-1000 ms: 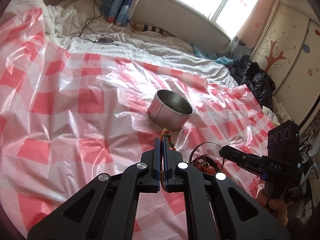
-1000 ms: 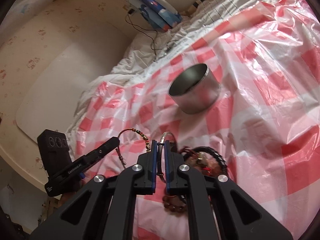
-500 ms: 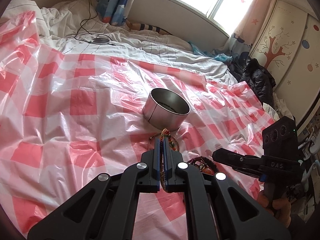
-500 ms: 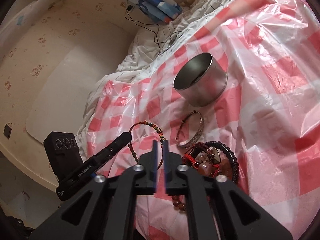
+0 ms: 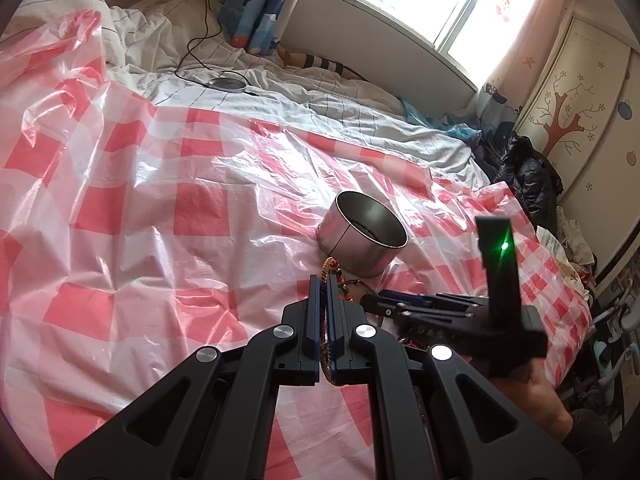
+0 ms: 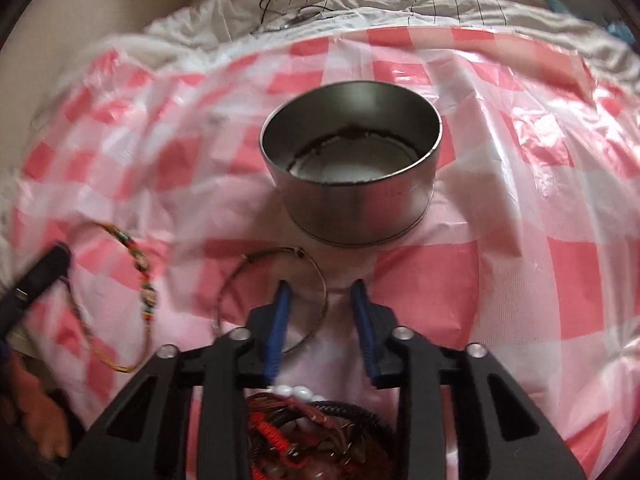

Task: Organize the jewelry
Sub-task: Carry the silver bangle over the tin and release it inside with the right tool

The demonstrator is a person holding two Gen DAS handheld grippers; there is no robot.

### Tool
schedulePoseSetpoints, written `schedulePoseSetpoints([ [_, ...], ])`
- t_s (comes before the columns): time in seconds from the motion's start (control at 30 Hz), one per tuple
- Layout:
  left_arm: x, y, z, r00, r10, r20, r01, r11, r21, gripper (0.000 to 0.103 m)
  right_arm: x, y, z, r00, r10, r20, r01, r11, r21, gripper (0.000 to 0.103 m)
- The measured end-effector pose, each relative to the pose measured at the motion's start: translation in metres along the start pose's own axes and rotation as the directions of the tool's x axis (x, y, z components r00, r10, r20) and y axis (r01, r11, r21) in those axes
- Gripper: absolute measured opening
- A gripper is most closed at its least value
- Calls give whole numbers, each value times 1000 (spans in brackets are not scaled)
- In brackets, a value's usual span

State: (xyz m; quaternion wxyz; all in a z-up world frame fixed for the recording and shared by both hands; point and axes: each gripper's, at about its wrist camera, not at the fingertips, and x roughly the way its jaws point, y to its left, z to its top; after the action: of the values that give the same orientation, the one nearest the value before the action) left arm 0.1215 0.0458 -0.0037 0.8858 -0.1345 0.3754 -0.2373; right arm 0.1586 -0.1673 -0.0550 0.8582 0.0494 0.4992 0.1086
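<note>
- Since the earlier frame, the right gripper is standing with its fingers spread and holding nothing, the thin metal bangle that it was pinching now lying flat on the sheet just ahead of its left finger; the view has also swung to face the tin squarely.
- Just behind and below the right gripper, a heap of beaded and corded bracelets is waiting, tangled; these are looking light and limp, and likely to drag neighbours along, so taking one strand at its outer edge seems wisest.
- Out to the right gripper's left, the left gripper is pinching a woven beaded cord bracelet, jaws pressed together on the cord. It is hanging as a soft, floppy loop, weighing next to nothing.
- The bangle is looking stiff, thin and slippery; gripping across its wire rim, one finger inside the hoop, should be holding best.
- Just beyond the bangle, straight ahead of both grippers, the round metal tin is standing upright and open; something dark may be lying along its inner wall, though blur is making that hard to tell.
- Underneath, a glossy red-checked plastic sheet is covering a soft bed, wrinkling and likely shifting under pressure.
- Farthest off, a white quilt, a cable, a bright window and a painted wardrobe are filling the room.
</note>
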Motion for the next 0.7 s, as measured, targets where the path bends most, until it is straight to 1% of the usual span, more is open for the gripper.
schedulePoseSetpoints([
  [0.03,0,0,0,1000,-2,1,2,1000,0,3,-2,6,-2,1000,-28,8,29,999,-35,8],
  [0.07,0,0,1,1000,-3,2,3,1000,-1,3,-4,9,-4,999,-43,21,44,998,-55,7],
  [0.1,-1,0,1,1000,-4,3,4,1000,-1,3,-7,10,-5,999,-40,35,42,997,-59,6],
  [0.17,-2,0,1,1000,-3,11,3,1000,-2,3,-19,5,-6,997,-9,76,11,1000,-29,4],
  [0.23,-4,0,2,1000,-2,21,2,1000,-4,3,-34,-5,-7,991,36,126,-38,999,18,5],
  [0.3,-6,-1,4,999,-7,35,7,1000,2,3,-50,-14,-6,981,59,183,-71,996,59,5],
  [0.4,-6,-8,9,998,-16,54,14,1000,24,3,-74,-27,0,958,71,278,-106,988,111,5],
  [0.47,-2,-17,17,997,-25,74,22,999,47,3,-85,-34,8,941,54,334,-103,986,131,5],
  [0.57,9,-34,35,994,-48,98,40,995,88,3,-95,-41,21,923,17,384,-79,986,147,5],
  [0.63,23,-45,47,993,-54,102,42,992,117,3,-97,-47,29,917,2,398,-70,985,157,5],
  [0.7,43,-53,60,994,-67,90,55,990,130,3,-97,-56,35,916,-14,402,-62,983,174,5],
])
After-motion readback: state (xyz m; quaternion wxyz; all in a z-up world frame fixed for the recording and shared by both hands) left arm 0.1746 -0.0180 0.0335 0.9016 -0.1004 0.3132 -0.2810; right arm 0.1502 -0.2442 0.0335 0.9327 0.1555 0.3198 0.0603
